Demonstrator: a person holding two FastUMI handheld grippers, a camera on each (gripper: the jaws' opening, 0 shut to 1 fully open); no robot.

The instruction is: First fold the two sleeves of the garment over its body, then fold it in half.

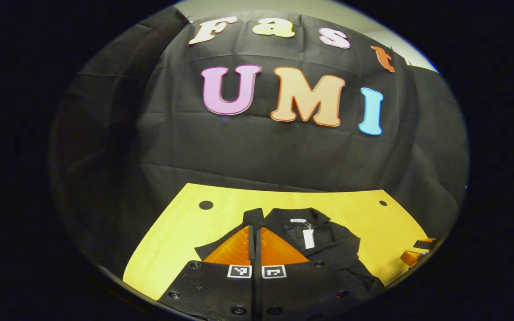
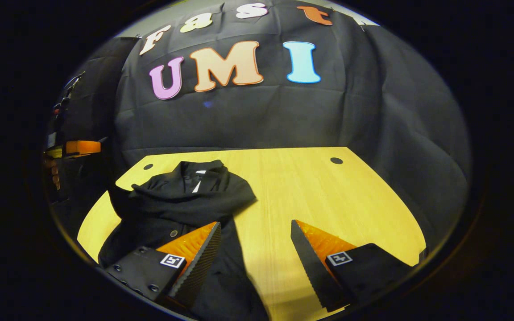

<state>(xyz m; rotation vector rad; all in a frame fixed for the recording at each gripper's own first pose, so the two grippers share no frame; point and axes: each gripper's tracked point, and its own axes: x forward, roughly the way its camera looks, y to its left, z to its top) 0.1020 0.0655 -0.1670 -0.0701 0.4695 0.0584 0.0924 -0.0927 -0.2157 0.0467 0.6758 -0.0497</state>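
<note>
Here the black garment point(image 1: 324, 245) lies rumpled on the yellow wooden tabletop point(image 1: 181, 236), collar toward the far wall, and a white neck label point(image 1: 299, 220) sits inside the collar with a white hang tag point(image 1: 309, 239) just below it; whatever is printed on either is too small to read. In the left gripper view the left claw point(image 1: 255, 232) has its two fingers pressed together with a dark fold of cloth point(image 1: 253, 217) standing up at their tips, so it appears to be closed on the garment's fabric, though which part of the garment that fold belongs to is hard to make out. That view also catches a cut-off sliver of the other gripper at the right edge of the tabletop. The right gripper view gives the wider look: the right claw point(image 2: 255, 234) stands open, fingers well apart with bare tabletop point(image 2: 310, 187) between them, its left finger over the garment's point(image 2: 185, 196) near edge, and whether it touches the cloth cannot be told. From this side the fabric is seen heaped over itself, with a round button point(image 2: 173, 233) showing near the finger. At the far left, in shadow, a hand point(image 2: 53, 171) holding the other gripper is partly seen. Two dark round holes point(image 2: 336, 160) mark the tabletop's far corners. The garment's near hem is hidden behind the gripper bodies in both views.
</note>
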